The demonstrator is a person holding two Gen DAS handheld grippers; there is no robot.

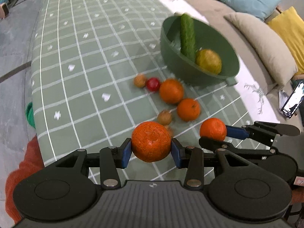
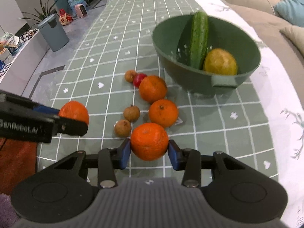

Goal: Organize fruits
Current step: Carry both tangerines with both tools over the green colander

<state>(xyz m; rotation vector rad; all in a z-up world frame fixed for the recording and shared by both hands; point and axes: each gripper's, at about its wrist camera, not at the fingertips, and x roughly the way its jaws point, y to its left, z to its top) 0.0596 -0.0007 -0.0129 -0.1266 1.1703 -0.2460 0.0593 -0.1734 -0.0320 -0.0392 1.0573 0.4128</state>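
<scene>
My left gripper is shut on an orange, held above the green checked tablecloth. My right gripper is shut on another orange; it also shows in the left wrist view. Ahead on the cloth lie two more oranges, three small brown longans and a small red fruit. A green bowl at the far right holds a cucumber and a yellow-green citrus.
A sofa with beige, blue and yellow cushions runs along the table's right side. A phone lies on the sofa edge. A grey bin, plants and a water bottle stand on the floor at the left.
</scene>
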